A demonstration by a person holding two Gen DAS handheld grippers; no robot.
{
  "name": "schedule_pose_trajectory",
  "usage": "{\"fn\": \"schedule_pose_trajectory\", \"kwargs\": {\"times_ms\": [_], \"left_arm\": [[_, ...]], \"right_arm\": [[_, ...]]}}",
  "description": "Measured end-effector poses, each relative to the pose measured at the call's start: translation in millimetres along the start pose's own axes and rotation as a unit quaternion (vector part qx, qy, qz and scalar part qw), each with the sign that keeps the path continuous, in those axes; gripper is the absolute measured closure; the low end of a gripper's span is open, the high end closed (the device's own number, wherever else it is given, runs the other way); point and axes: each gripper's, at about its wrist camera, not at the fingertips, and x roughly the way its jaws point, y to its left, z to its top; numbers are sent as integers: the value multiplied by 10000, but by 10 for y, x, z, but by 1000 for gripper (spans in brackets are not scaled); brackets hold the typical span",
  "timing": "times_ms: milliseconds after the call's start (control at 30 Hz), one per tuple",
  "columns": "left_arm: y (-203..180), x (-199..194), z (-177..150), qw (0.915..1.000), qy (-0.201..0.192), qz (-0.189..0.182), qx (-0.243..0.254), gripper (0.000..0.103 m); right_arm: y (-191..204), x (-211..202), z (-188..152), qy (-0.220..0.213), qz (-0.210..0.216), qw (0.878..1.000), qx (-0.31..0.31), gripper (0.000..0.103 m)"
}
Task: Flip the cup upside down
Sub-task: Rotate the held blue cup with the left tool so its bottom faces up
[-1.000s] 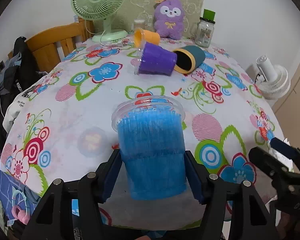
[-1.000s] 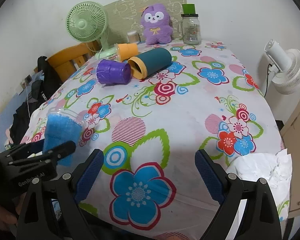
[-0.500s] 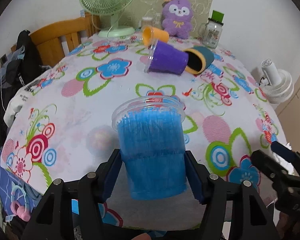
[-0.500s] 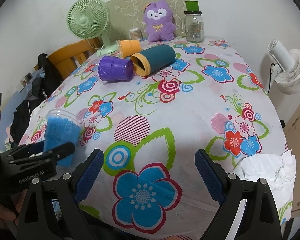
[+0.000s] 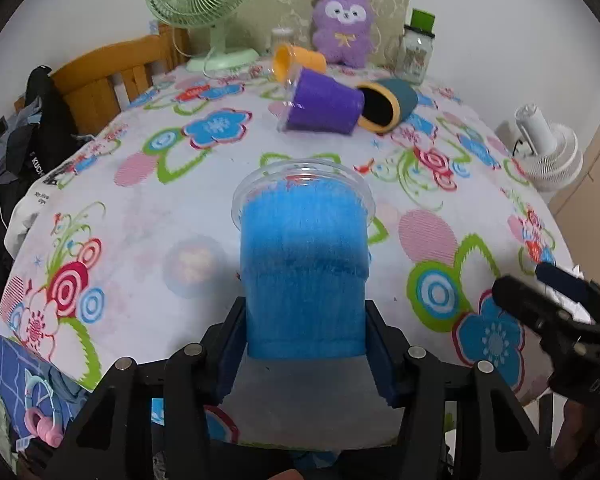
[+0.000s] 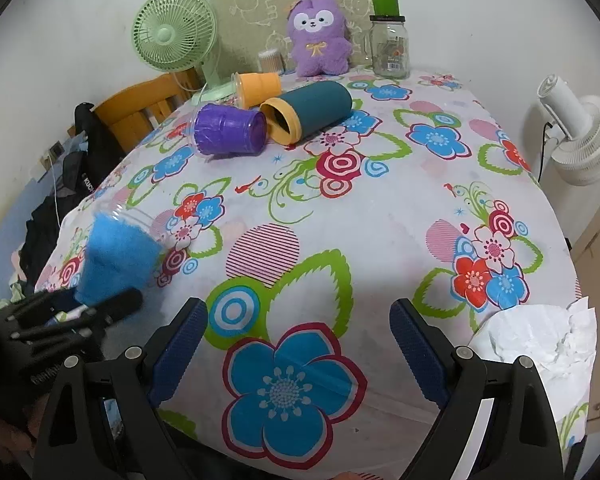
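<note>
My left gripper (image 5: 304,344) is shut on a blue cup with a clear rim (image 5: 304,264), held above the near edge of the flowered table (image 5: 148,216) with its open mouth pointing away. The same cup shows in the right wrist view (image 6: 118,252), tilted, with the left gripper (image 6: 96,312) below it. My right gripper (image 6: 298,344) is open and empty over the table's front edge; it shows at the right in the left wrist view (image 5: 556,308).
A purple cup (image 6: 230,130), an orange cup (image 6: 258,84) and a teal-and-yellow tumbler (image 6: 310,110) lie on their sides at the far end. A green fan (image 6: 172,38), plush toy (image 6: 318,36) and glass jar (image 6: 390,46) stand behind. Crumpled white paper (image 6: 540,344) lies front right.
The left gripper with the blue cup has moved a little forward over the table. The right gripper has hardly moved.
</note>
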Motion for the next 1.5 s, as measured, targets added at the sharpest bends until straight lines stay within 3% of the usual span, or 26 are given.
{"fn": "schedule_pose_trajectory", "kwargs": {"times_ms": [800, 967, 1500], "left_arm": [[152, -388, 269, 9997, -242, 32, 49, 47], [184, -381, 281, 9997, -234, 8, 8, 51], [253, -575, 377, 9980, -620, -59, -45, 52]], "right_arm": [[124, 60, 9, 52, 124, 9998, -129, 9], [136, 61, 8, 63, 122, 9998, -155, 9], [238, 64, 52, 23, 106, 9994, -319, 9]]}}
